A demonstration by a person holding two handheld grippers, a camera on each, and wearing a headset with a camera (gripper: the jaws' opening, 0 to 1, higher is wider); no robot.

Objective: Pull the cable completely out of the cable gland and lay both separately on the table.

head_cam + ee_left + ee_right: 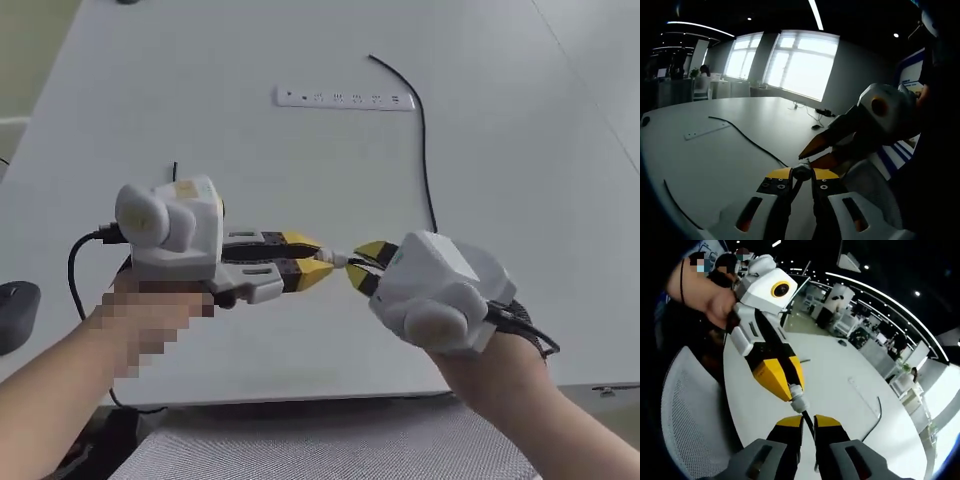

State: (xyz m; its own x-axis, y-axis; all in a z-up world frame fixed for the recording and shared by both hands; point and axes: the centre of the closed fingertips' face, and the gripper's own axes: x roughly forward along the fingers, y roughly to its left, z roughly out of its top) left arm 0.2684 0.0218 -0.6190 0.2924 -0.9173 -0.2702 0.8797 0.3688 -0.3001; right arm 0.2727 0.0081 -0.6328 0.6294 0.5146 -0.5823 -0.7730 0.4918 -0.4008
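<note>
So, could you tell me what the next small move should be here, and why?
Probably draw the right tool straight back from the left tool: the left grips the white cable gland, the right grips the black cable, which runs into the gland.

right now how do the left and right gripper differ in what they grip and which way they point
The left gripper is shut on the white gland; the right gripper is shut on the black cable. In the head view the left gripper points right and the right gripper points left, tips nearly meeting. Both have yellow-tipped jaws and are held above the table.
</note>
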